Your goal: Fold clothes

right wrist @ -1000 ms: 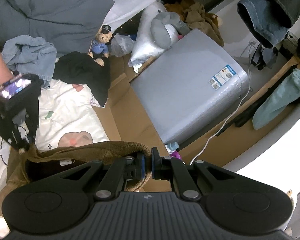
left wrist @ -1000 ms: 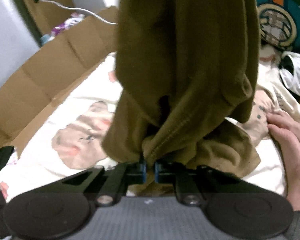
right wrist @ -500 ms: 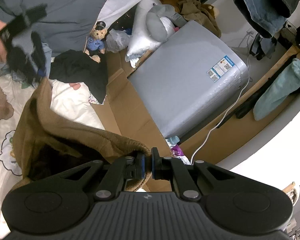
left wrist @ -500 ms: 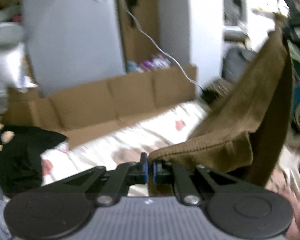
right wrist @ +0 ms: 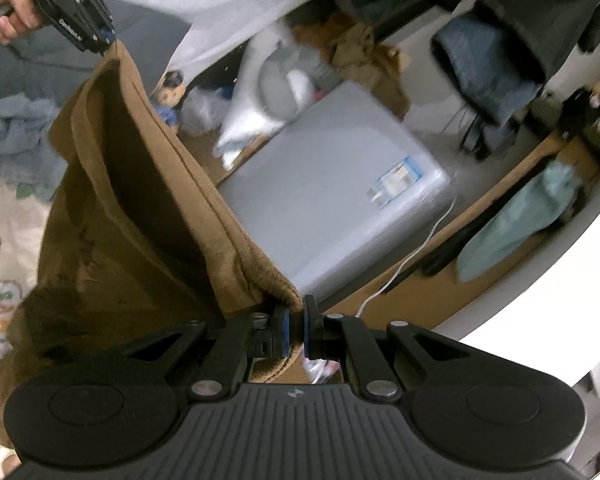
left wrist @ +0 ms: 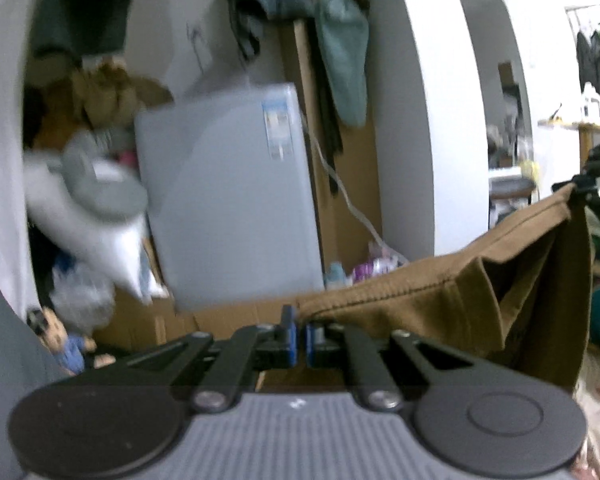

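Observation:
A brown knitted garment [left wrist: 460, 300] hangs stretched between both grippers, well above the bed. In the left wrist view my left gripper [left wrist: 299, 336] is shut on one end of its ribbed edge, and the cloth runs right to the other gripper [left wrist: 592, 184] at the frame's edge. In the right wrist view my right gripper [right wrist: 295, 330] is shut on the other end of that edge. From there the brown garment [right wrist: 140, 208] rises to the upper left, where the left gripper [right wrist: 100, 40] pinches it, held by a hand [right wrist: 8, 4]. The body of the garment sags below.
A grey box-like appliance [right wrist: 332, 200] stands ahead on cardboard [right wrist: 420, 300], with a white cable [right wrist: 412, 252] beside it. A teddy bear [right wrist: 170, 92], pillows [right wrist: 276, 96], and hanging clothes [right wrist: 500, 52] crowd the back. A blue garment [right wrist: 16, 128] lies on the printed bedsheet [right wrist: 4, 216] at left.
My left gripper has risen steeply with its end of the brown garment and now looks level at the room. The right gripper rose a little. The garment went from bunched to spread out.

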Action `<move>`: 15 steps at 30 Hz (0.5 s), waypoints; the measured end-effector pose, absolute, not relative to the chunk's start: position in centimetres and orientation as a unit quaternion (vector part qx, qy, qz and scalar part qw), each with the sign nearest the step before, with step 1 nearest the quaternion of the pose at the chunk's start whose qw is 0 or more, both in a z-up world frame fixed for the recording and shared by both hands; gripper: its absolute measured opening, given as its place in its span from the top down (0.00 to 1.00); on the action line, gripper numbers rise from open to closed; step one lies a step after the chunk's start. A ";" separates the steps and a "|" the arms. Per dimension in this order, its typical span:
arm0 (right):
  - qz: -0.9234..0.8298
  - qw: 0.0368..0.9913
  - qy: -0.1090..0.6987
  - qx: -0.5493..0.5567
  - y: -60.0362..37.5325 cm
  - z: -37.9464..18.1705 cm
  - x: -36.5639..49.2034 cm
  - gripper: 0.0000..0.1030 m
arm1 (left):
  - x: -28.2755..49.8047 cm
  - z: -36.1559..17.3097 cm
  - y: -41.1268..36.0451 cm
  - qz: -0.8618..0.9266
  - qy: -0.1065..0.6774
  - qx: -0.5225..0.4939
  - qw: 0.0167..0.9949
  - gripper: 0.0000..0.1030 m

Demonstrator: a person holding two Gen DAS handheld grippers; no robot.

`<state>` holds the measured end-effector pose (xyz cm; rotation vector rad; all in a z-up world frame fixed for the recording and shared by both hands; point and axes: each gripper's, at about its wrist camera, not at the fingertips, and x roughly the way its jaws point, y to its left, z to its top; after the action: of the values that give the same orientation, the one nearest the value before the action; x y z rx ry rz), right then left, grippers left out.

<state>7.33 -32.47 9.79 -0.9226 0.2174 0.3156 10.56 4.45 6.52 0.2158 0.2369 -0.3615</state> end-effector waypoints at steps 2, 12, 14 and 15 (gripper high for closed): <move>0.143 0.879 0.082 -0.448 -32.3 12.0 6.6 0.95 | 8.9 8.7 4.5 -0.171 0.091 0.109 0.975 0.95; 0.113 0.868 -0.003 -0.483 -31.7 20.8 1.1 0.95 | 1.2 18.5 4.7 -0.170 0.000 0.119 0.978 0.95; 0.110 0.862 -0.009 -0.494 -31.6 21.6 -0.1 0.95 | -0.4 19.5 4.5 -0.178 -0.010 0.127 0.976 0.95; 0.109 0.859 -0.011 -0.500 -31.6 22.0 -0.6 0.95 | -1.0 19.8 4.5 -0.181 -0.013 0.131 0.975 0.95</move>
<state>-0.62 -31.57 21.95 -1.0494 -0.0231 0.2294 -0.96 4.45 19.83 0.2639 -0.0265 -0.3649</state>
